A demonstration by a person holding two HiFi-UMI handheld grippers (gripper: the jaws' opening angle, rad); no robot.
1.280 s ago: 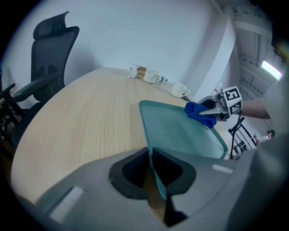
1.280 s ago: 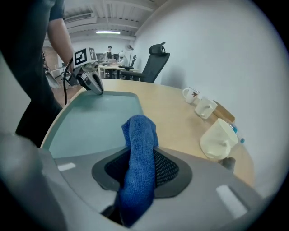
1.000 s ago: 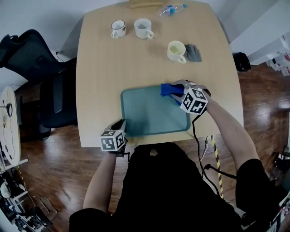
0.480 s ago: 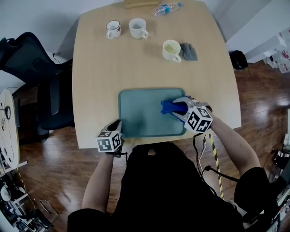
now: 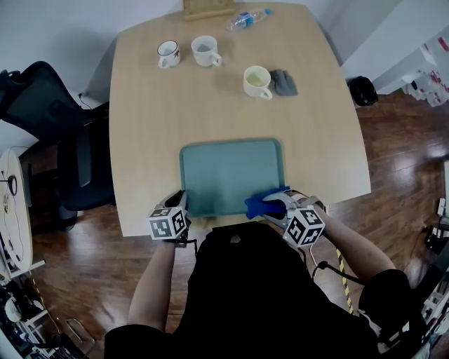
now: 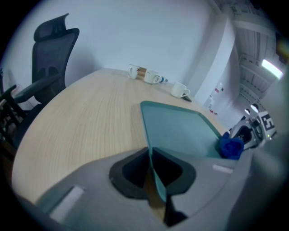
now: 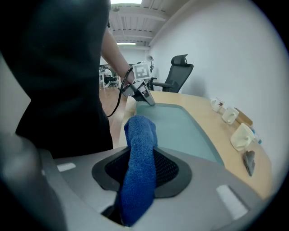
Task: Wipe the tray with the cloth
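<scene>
A teal tray [image 5: 231,172] lies on the wooden table near its front edge. My left gripper [image 5: 184,202] is shut on the rim at the tray's near-left corner; in the left gripper view the thin teal edge [image 6: 156,176] runs between the jaws. My right gripper [image 5: 272,207] is shut on a blue cloth [image 5: 260,204], which rests on the tray's near-right corner. The folded cloth [image 7: 140,158] sticks out past the jaws in the right gripper view, over the tray [image 7: 174,124], with the left gripper [image 7: 140,92] beyond it.
Three mugs [image 5: 167,52] [image 5: 205,50] [image 5: 257,80] stand at the table's far side, with a grey object [image 5: 283,82] by the third. A plastic bottle [image 5: 247,17] lies at the far edge. A black office chair [image 5: 42,105] stands left of the table.
My right gripper has drawn the blue cloth from the tray's far-right corner down its right side to the near-right corner. The left gripper has stayed on the near-left corner.
</scene>
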